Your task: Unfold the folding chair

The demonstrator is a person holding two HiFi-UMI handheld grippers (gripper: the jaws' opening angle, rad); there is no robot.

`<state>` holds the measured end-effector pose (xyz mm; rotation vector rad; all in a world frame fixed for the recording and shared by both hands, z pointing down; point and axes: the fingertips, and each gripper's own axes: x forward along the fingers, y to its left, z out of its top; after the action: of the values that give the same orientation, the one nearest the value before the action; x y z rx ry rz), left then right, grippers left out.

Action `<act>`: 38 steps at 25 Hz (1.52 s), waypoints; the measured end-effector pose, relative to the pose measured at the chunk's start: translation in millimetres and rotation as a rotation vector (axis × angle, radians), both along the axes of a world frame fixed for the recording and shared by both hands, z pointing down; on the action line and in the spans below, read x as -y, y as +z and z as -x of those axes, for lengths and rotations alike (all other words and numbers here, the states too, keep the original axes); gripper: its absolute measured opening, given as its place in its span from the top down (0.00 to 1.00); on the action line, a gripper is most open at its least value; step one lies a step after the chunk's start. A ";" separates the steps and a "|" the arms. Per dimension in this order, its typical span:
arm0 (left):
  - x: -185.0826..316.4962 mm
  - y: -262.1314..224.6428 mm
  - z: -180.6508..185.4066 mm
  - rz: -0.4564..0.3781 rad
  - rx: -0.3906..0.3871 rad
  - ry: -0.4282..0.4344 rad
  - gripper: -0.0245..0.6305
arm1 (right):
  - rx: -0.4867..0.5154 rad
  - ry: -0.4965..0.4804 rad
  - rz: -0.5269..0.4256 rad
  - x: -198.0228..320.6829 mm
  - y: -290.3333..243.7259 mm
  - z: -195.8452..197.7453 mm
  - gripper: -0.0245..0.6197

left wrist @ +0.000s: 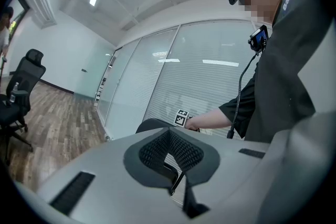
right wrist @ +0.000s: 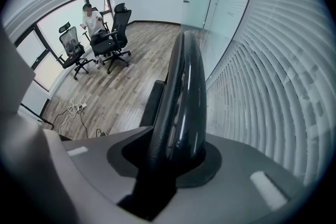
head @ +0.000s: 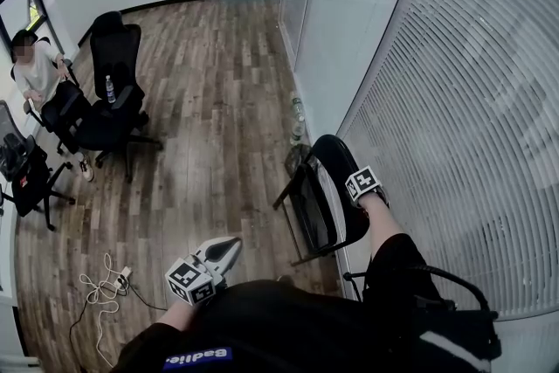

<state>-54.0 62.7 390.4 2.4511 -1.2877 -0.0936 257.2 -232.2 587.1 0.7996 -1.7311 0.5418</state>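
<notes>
Mostly we lose the lower half of the folding chair [head: 325,188]: our dark sleeve and torso cover its rear legs, and only one thin metal leg and a floor bar show on its left. It stands folded, almost flat, against the slatted white blinds [head: 463,100] just to its right. Its back is a glossy black oval shell, smooth enough to catch the ceiling light, and its seat is a flat dark panel tucked up against that back.

From the head view the marker cube hides the jaws of the right gripper [head: 362,183]. Its own view shows them spread to either side of the chair back's rounded top rim, with the dark pads pinching it.

Left of the chair and nearer to us, the left gripper [head: 229,249] has its pale, smooth shells pressed together with nothing between the ribbed black pads.

Further left of the chair, across the wood-plank floor [head: 218,100], stand black mesh office chairs [head: 113,92] beside a seated person [head: 35,70]. A pale cable [head: 105,288] lies looped on the floor. Small bottles [head: 298,122] behind the chair are too blurred to describe.
</notes>
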 end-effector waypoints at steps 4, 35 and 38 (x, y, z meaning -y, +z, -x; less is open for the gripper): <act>-0.8 -2.0 2.4 0.002 -0.007 0.000 0.95 | 0.000 0.000 0.000 -4.7 -3.5 4.0 0.78; 32.3 14.3 -1.4 0.037 -0.017 0.000 0.95 | 0.003 -0.004 0.000 0.1 0.0 2.4 0.78; 37.2 16.3 -1.7 0.040 -0.017 0.003 0.95 | 0.003 -0.005 0.002 0.5 0.0 2.4 0.78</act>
<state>-52.3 25.4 406.7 2.4128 -1.2668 -0.0868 254.8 -232.6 587.1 0.7925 -1.7346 0.5415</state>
